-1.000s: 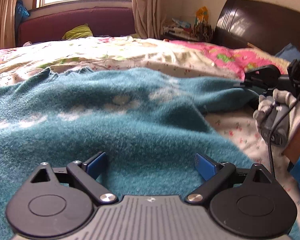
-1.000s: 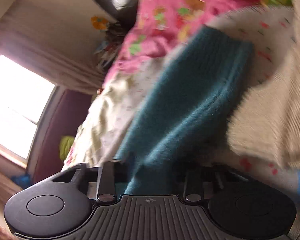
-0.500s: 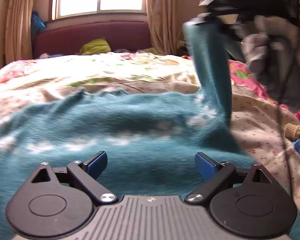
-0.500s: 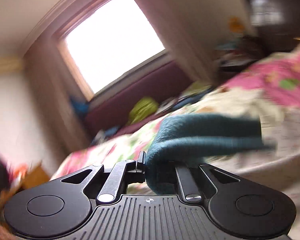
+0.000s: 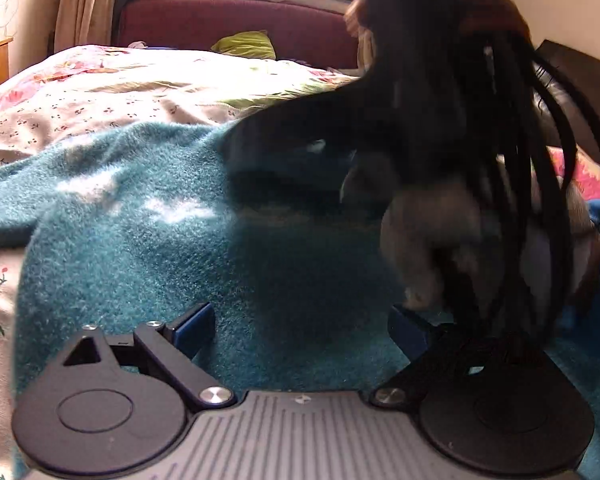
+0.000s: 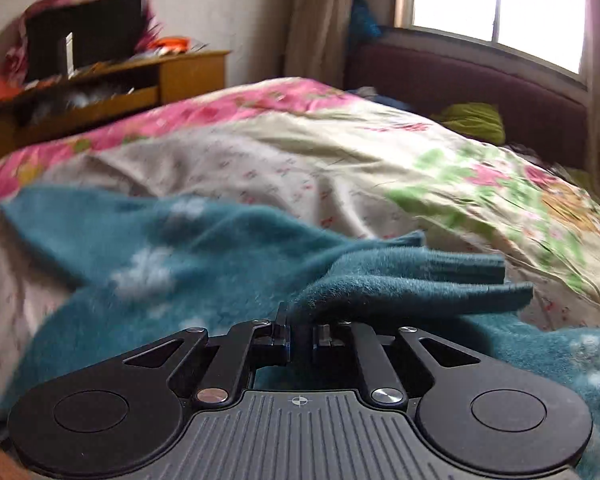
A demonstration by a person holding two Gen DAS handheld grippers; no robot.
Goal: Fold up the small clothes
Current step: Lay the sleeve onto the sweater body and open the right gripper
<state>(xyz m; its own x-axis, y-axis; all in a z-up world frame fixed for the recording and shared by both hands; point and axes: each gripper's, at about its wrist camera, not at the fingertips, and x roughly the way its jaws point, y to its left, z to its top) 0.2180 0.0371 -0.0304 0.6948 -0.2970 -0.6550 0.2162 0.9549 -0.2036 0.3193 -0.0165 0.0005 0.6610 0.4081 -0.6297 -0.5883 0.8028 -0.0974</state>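
Note:
A fuzzy teal sweater [image 5: 148, 240] with pale flecks lies spread on the bed. My left gripper [image 5: 300, 330] hovers low over its near part, its blue pads [image 5: 192, 328] wide apart with nothing between them. In the right wrist view my right gripper [image 6: 300, 334] is shut on a bunched sleeve of the sweater [image 6: 420, 286], which trails off to the right above the body of the garment [image 6: 160, 264]. In the left wrist view a gloved hand [image 5: 432, 232], a dark blurred gripper body and dangling cables [image 5: 512, 200] cross over the sweater's right half and hide it.
A floral bedcover [image 6: 340, 152] lies under the sweater. A wooden desk [image 6: 112, 84] with a dark screen stands beyond the bed's far side. A maroon bench [image 5: 236, 20] with a green cushion [image 5: 246, 44] runs under the window. A dark headboard [image 5: 580, 80] is at the right.
My right gripper has rolled upright and swung the teal sleeve from the right side up and across the sweater. The left gripper has shifted sideways and stays open.

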